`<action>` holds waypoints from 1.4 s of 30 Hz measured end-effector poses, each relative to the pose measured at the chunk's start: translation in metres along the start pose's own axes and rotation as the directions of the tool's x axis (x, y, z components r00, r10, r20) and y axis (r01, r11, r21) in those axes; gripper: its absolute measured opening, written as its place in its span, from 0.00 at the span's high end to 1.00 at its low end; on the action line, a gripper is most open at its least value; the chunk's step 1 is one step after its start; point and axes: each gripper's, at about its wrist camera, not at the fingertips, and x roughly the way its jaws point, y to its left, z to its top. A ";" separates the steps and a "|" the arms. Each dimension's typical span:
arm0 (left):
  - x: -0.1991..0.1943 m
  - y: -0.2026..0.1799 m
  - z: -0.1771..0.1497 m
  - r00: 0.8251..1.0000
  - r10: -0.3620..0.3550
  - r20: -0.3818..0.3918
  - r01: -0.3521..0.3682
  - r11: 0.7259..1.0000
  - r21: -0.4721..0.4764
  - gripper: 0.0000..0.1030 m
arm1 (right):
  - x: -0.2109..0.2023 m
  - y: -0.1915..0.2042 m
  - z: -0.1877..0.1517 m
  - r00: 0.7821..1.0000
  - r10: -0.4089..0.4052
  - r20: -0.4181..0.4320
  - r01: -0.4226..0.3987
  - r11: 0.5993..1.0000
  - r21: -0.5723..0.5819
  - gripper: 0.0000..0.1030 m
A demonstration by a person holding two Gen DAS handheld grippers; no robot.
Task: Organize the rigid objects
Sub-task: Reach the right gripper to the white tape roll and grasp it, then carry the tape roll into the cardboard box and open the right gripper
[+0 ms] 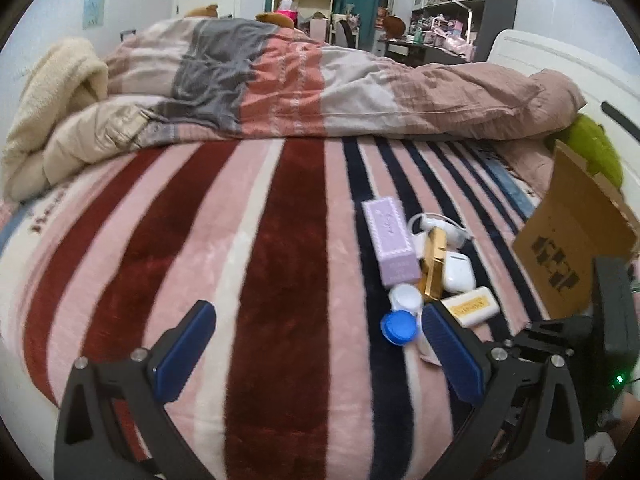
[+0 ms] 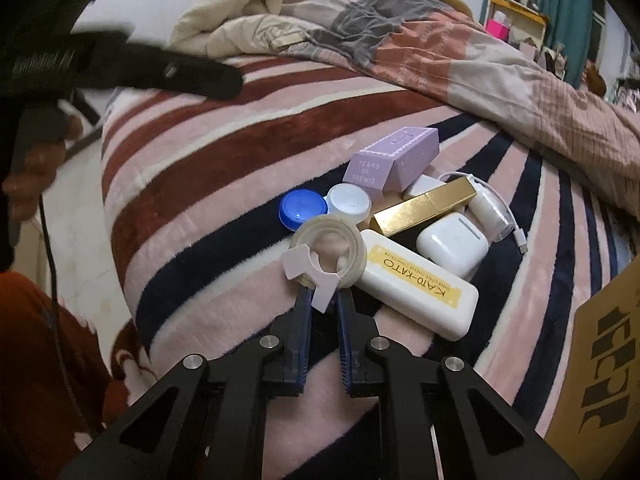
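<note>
A pile of small items lies on the striped blanket. It holds a lilac box, a gold box, a white earbud case, a white KATO-KATO case, a blue-and-white lens case and a clear tape roll. My right gripper is shut on the tape roll's white plastic tab at the near side of the pile. My left gripper stands open over the blanket with nothing between its fingers. The pile, with the lilac box, lies just beyond its right finger.
An open cardboard box stands right of the pile, also seen at the right edge as a cardboard box. A bunched quilt and a cream blanket fill the far side of the bed. A white cable trails from the pile.
</note>
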 end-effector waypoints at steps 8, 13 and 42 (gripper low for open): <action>-0.009 0.006 0.001 0.999 0.000 -0.035 0.000 1.000 -0.007 0.01 | -0.002 0.009 0.004 0.997 -0.050 0.061 0.054 0.997 -0.056 0.55; -0.010 0.008 0.005 0.995 -0.056 -0.085 0.054 0.998 -0.017 0.01 | 0.006 0.012 0.010 0.995 -0.056 0.088 0.066 0.992 -0.108 0.55; -0.015 -0.208 0.131 0.856 -0.446 -0.262 0.501 0.840 0.209 0.53 | -0.174 -0.095 0.047 0.923 -0.076 0.376 0.071 0.997 0.028 0.62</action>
